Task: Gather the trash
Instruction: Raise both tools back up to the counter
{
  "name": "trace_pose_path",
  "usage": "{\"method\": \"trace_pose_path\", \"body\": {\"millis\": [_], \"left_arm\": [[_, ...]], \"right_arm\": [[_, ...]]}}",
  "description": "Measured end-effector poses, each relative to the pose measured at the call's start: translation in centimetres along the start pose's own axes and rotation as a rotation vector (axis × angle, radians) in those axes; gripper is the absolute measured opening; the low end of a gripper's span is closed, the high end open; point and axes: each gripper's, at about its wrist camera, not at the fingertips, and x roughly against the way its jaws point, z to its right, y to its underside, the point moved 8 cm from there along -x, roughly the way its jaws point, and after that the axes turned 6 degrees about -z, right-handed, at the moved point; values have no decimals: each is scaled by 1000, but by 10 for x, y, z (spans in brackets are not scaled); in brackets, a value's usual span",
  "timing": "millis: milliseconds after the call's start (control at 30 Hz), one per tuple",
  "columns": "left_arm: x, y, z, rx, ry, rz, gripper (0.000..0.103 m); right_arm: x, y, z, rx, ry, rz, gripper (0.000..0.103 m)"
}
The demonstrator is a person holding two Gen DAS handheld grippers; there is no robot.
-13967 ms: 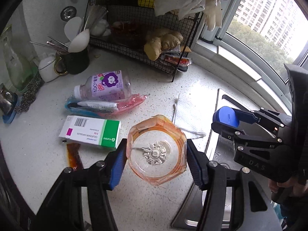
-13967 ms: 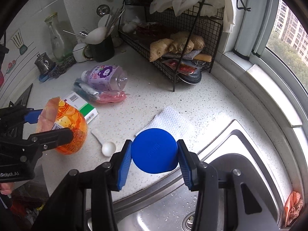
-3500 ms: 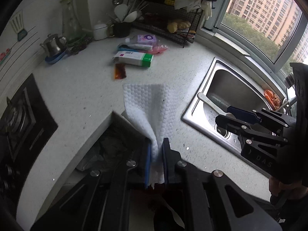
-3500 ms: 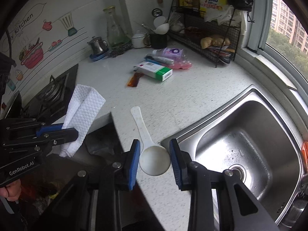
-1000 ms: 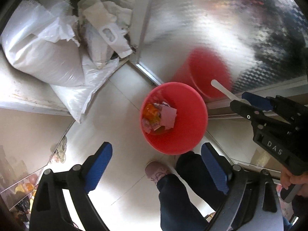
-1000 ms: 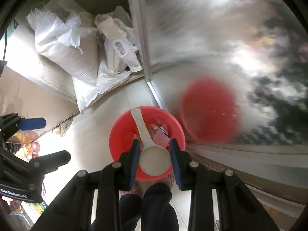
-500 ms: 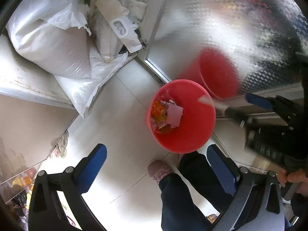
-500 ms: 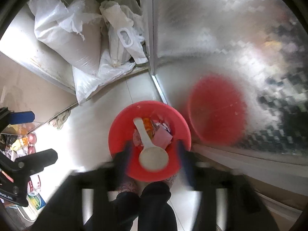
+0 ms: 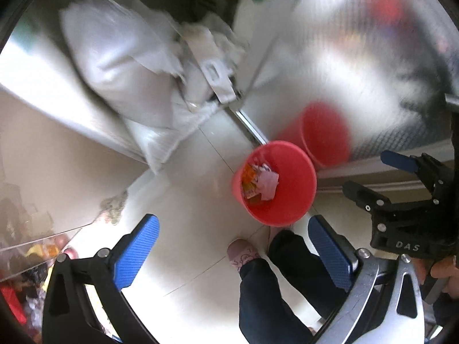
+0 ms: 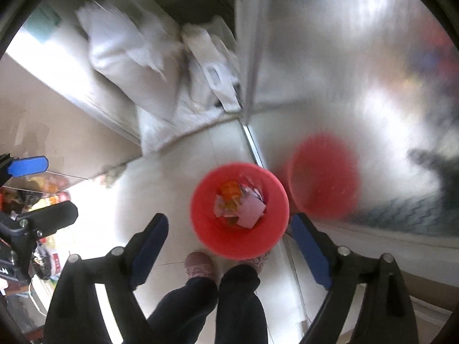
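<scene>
A red bin (image 10: 239, 243) stands on the pale tiled floor, seen from above, with an orange wrapper and white paper (image 10: 249, 209) inside. It also shows in the left wrist view (image 9: 287, 197). My right gripper (image 10: 229, 238) is open and empty, high above the bin's near rim. My left gripper (image 9: 232, 240) is open and empty, above the floor to the bin's left. The right gripper also shows in the left wrist view (image 9: 381, 175), open.
White sacks and plastic bags (image 10: 149, 66) lie in an open cabinet behind the bin. A shiny metal cabinet door (image 10: 358, 71) on the right reflects the bin. The person's legs and pink slippers (image 10: 198, 263) stand just in front of the bin.
The right gripper opened and the white spoon left its jaws. Both cameras have risen and tilted slightly; the view is motion-blurred.
</scene>
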Motion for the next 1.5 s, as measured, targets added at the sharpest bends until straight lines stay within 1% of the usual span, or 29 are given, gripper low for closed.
{"method": "trace_pose_path", "body": {"millis": [67, 133, 233, 333, 500, 567, 667, 733, 800, 967, 1033, 1167, 1300, 1333, 1400, 1500], "left_arm": [[39, 1, -5, 14, -19, 26, 103], [77, 0, -7, 27, -33, 54, 103], [138, -3, -7, 43, -43, 105, 103], [198, -12, 3, 40, -38, 158, 103], [275, -32, 29, -3, -33, 242, 103], [302, -45, 42, -19, -26, 274, 103], [332, -66, 62, -39, -3, 313, 103], [349, -82, 76, -48, 11, 337, 103], [366, -100, 89, -64, 7, 366, 103], [396, -145, 121, -121, -34, 439, 103], [402, -164, 132, -143, -50, 455, 103], [412, -198, 154, -196, -61, 464, 103], [416, -239, 166, -260, -76, 472, 103], [415, -248, 168, -270, -78, 472, 103], [412, -275, 169, -296, -76, 466, 103], [402, -319, 168, -345, -61, 440, 103]], "right_arm": [[36, -7, -11, 24, -11, 32, 99], [74, -13, -21, 55, -31, 64, 102], [130, -20, -34, 98, -39, 106, 102], [186, -28, -38, 118, -36, 148, 102], [277, -46, -22, 101, -35, 224, 102], [305, -57, -14, 95, -27, 257, 102], [342, -73, 8, 83, -12, 314, 102], [359, -82, 23, 65, -8, 346, 102], [375, -92, 39, 47, -4, 372, 103], [406, -117, 74, 16, 9, 441, 103], [413, -126, 86, 6, 27, 459, 103], [425, -153, 101, -1, 44, 470, 103], [430, -180, 120, -13, 58, 484, 103], [431, -189, 125, -11, 67, 502, 103], [432, -204, 133, -14, 69, 511, 103], [418, -236, 147, -47, 55, 495, 103]]}}
